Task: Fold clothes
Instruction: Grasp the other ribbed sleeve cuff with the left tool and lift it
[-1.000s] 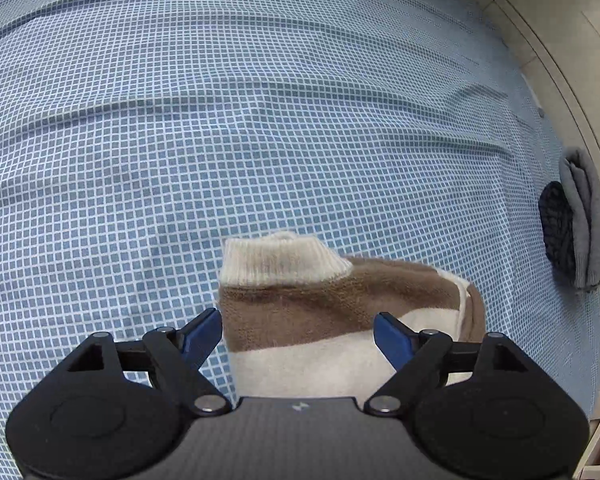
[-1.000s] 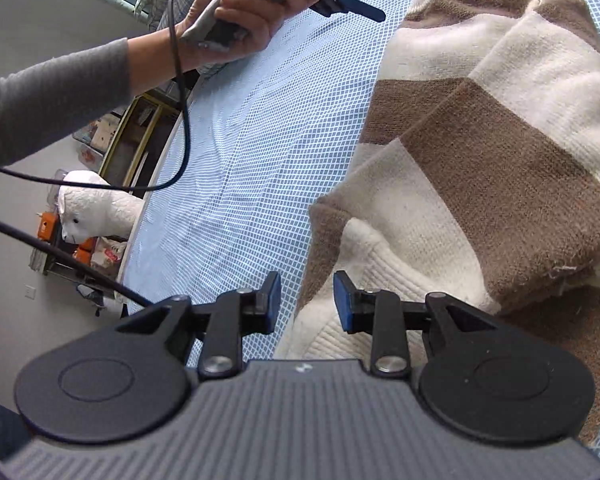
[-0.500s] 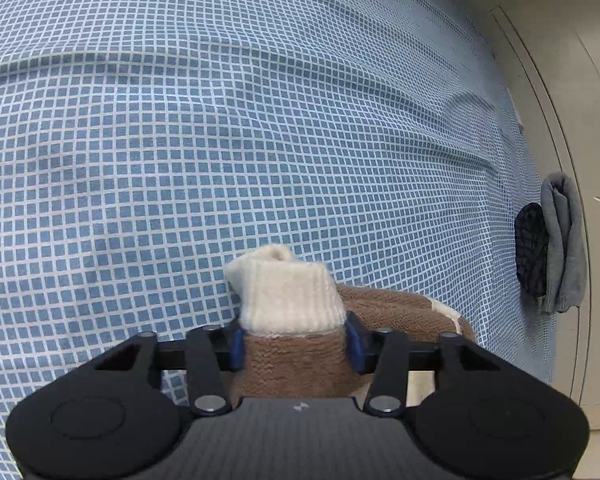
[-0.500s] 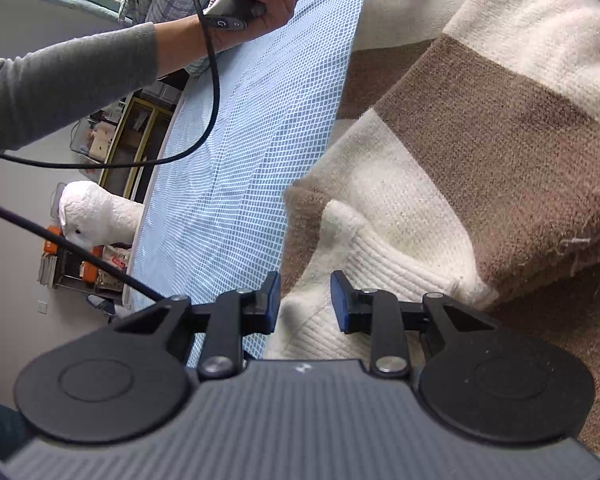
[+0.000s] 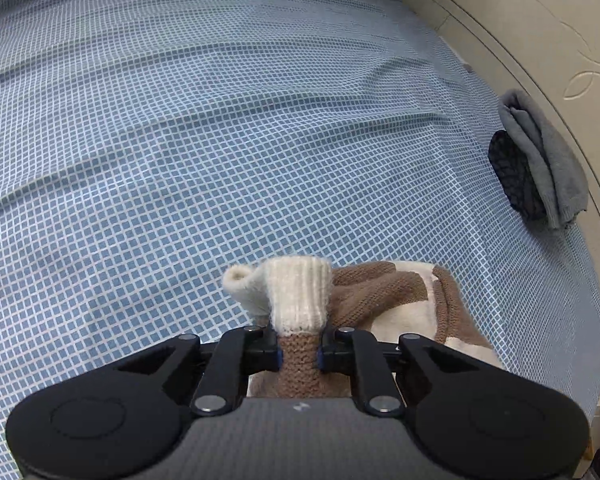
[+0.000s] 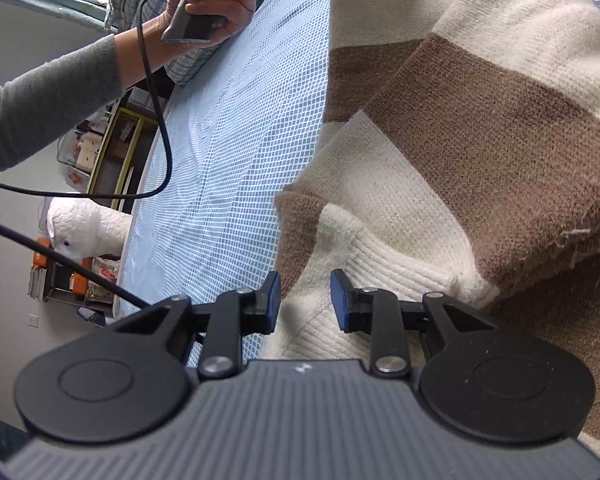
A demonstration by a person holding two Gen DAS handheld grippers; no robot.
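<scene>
We see a bed [image 5: 180, 140] covered with a blue-and-white checked sheet [image 6: 228, 152], creased in long ridges. On it lie a brown-and-cream striped sweater [image 6: 480, 128] and, well apart near the far edge, a grey cloth [image 5: 548, 160] beside a dark knitted piece [image 5: 514, 176].

sweater [image 5: 380, 300]: brown and cream stripes, cream ribbed cuff
sheet [image 5: 180, 160]: blue with white grid
far right cloth [image 5: 548, 160]: grey

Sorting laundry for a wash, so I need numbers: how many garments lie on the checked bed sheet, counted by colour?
Brown-and-cream striped: 1, the sweater, its sleeve between the closing left gripper jaws
Grey: 1, the grey garment
Black: 1, the black knit beside it
Total: 3
</scene>
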